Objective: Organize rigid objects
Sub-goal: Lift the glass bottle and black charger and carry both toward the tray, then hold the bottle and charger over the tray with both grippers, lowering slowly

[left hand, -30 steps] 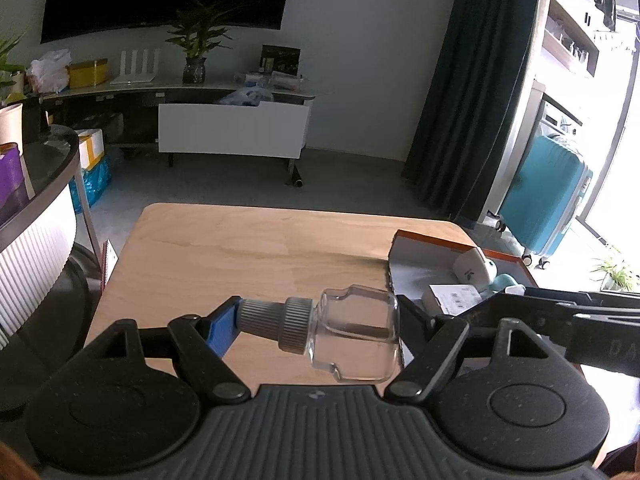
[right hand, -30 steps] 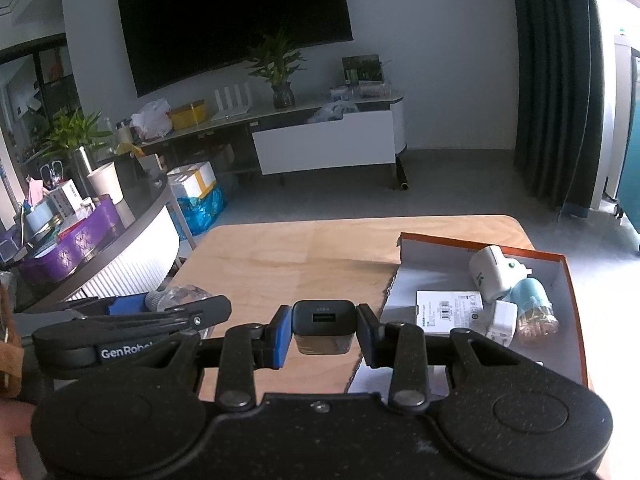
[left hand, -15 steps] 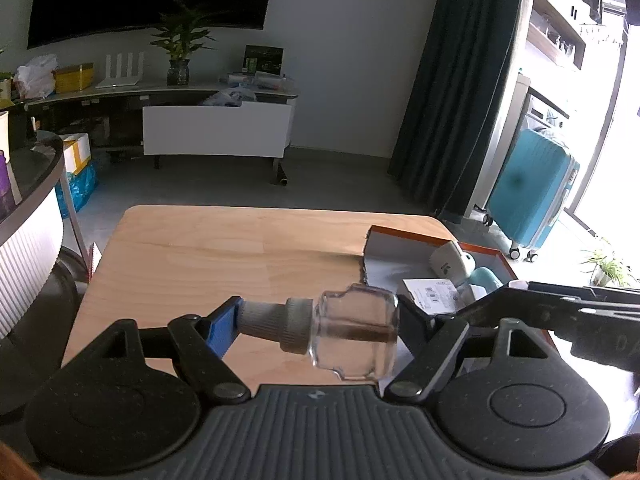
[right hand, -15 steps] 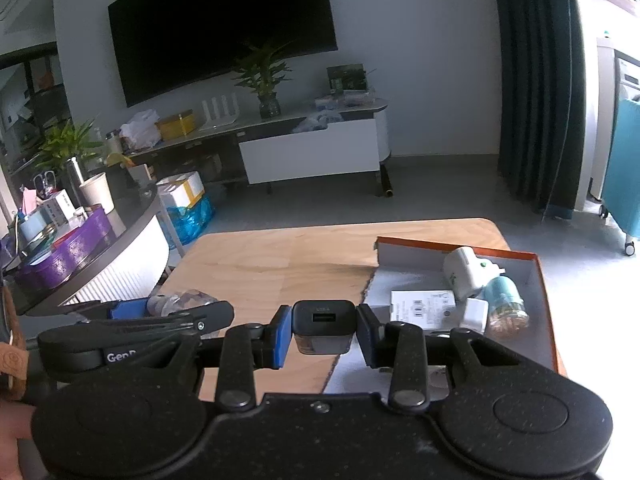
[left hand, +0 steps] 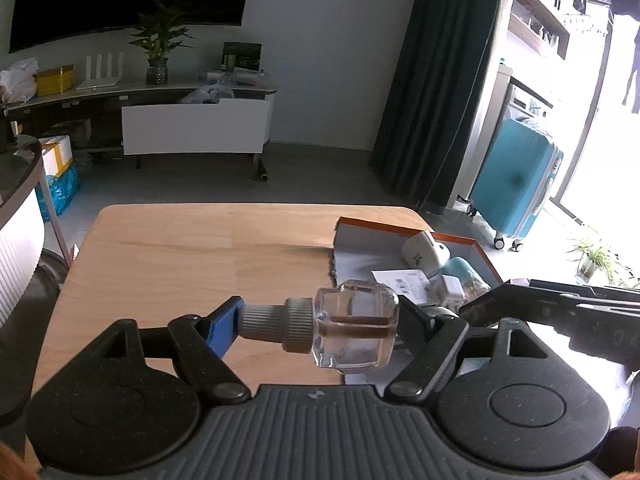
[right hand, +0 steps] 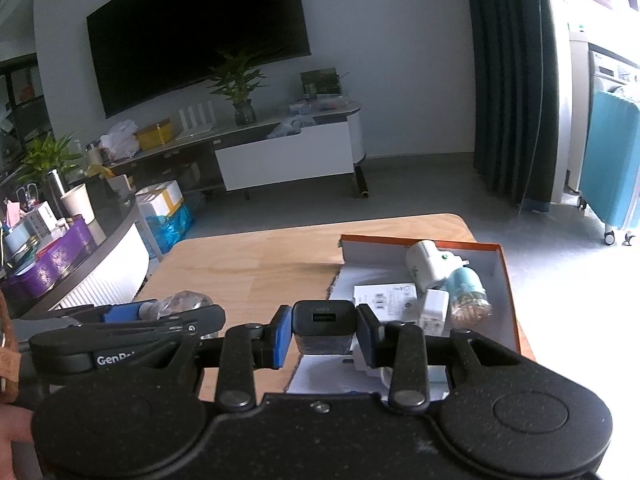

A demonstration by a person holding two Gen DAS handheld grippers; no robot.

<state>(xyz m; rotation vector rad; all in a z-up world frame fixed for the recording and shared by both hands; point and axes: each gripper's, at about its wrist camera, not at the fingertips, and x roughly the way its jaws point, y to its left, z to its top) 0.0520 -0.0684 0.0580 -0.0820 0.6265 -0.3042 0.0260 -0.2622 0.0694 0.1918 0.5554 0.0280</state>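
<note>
While both grippers stay clamped, left gripper (left hand: pixel 320 326) on a glass bottle (left hand: pixel 354 330) (lengthwise) and right gripper (right hand: pixel 323 330) on a black charger (right hand: pixel 323 326), the smooth bottle could pivot loose over the box (right hand: pixel 506 276).

The left tool (left hand: pixel 320 326) squeezes a small glass bottle (left hand: pixel 354 330) lying sideways, cap to the left. An orange box (left hand: pixel 416 232) sits at the worktop's (left hand: pixel 200 248) right edge.

One glass bottle (left hand: pixel 352 330), one black charger (right hand: pixel 323 326), one box (right hand: pixel 505 280), one table (left hand: pixel 192 248)
</note>
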